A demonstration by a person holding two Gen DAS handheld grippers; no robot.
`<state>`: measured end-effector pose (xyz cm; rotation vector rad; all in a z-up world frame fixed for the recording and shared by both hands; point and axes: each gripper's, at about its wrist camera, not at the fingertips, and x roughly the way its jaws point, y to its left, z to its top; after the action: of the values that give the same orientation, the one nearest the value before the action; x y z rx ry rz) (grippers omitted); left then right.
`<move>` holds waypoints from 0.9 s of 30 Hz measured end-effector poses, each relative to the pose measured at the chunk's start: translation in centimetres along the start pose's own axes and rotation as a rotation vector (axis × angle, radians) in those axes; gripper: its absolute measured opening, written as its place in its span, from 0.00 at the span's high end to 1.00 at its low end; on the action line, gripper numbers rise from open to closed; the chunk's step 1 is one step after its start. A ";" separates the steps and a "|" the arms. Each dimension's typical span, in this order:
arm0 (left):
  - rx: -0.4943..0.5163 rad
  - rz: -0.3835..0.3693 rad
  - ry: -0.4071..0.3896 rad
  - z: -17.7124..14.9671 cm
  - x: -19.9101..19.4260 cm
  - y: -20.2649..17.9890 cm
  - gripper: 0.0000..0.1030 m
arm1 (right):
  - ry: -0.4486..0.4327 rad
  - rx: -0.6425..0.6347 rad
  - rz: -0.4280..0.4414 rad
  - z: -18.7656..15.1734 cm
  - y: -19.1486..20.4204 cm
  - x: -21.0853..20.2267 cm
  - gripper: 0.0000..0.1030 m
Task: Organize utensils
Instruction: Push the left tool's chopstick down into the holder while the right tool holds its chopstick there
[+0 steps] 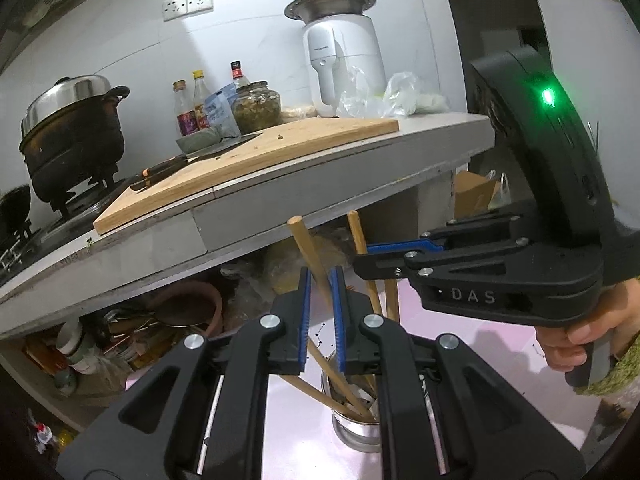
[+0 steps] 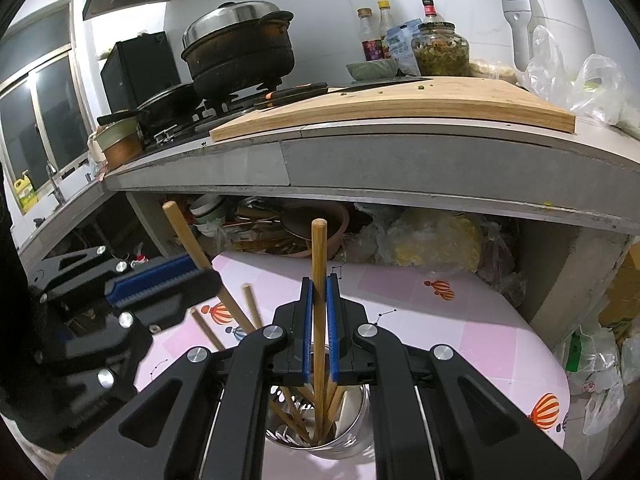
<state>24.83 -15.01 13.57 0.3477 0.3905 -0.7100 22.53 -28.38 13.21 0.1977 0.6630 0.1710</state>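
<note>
Two tools, each pinching one wooden chopstick above the steel cup [image 2: 320, 436], the landmark for this entry.

- Left tool [image 1: 320, 316]: jaws pressed together on a tilted chopstick [image 1: 308, 252] that leans away from the cup's mouth, lower end down inside the cup.
- Right tool [image 2: 319, 320]: jaws pressed together on an upright chopstick [image 2: 319, 256] standing straight over the cup, lower end among the other sticks inside.
- Cup: stands on the pink balloon-print surface [image 2: 460, 344], in front of the grey kitchen counter [image 2: 400, 168]; several more chopsticks lean loose in it.

Risks, as you stand:
- The cup looks light and narrow; dragging either stick sideways could tip it and spill the rest.
- The tilted stick may swivel in the pads if you lift it at that angle.
- Your tools sit near each other; crossing them could knock sticks together.

Writing: "DAS" on the right tool's body [image 1: 474, 295]; the white appliance [image 2: 532, 12] behind the cup carries a brand I read as "Panasonic", though it is small. Bottle labels are unreadable.
</note>
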 end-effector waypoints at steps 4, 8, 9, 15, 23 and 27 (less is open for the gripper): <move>-0.003 -0.004 0.003 -0.1 0.1 -0.1 0.91 | 0.001 -0.001 0.001 0.0 -0.1 0.0 0.93; -0.012 -0.011 -0.011 0.3 -0.4 0.3 0.91 | -0.007 0.001 -0.001 0.2 -0.2 -0.3 0.93; -0.018 -0.016 -0.013 0.4 -0.7 0.5 0.92 | -0.010 0.002 -0.001 0.2 -0.2 -0.4 0.93; -0.017 -0.017 0.004 0.2 -0.4 0.4 0.92 | -0.001 0.007 0.002 -0.2 -0.2 -0.1 0.93; -0.013 -0.024 0.020 -0.4 0.3 -0.2 0.95 | 0.022 0.006 0.008 -1.0 -0.1 0.5 0.93; -0.022 -0.037 0.039 -1.0 1.0 -0.1 0.96 | 0.039 0.011 0.006 -1.7 -0.2 1.1 0.93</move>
<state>25.19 -15.21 12.20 0.3351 0.4422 -0.7355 22.36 -28.12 11.23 0.2080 0.7021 0.1776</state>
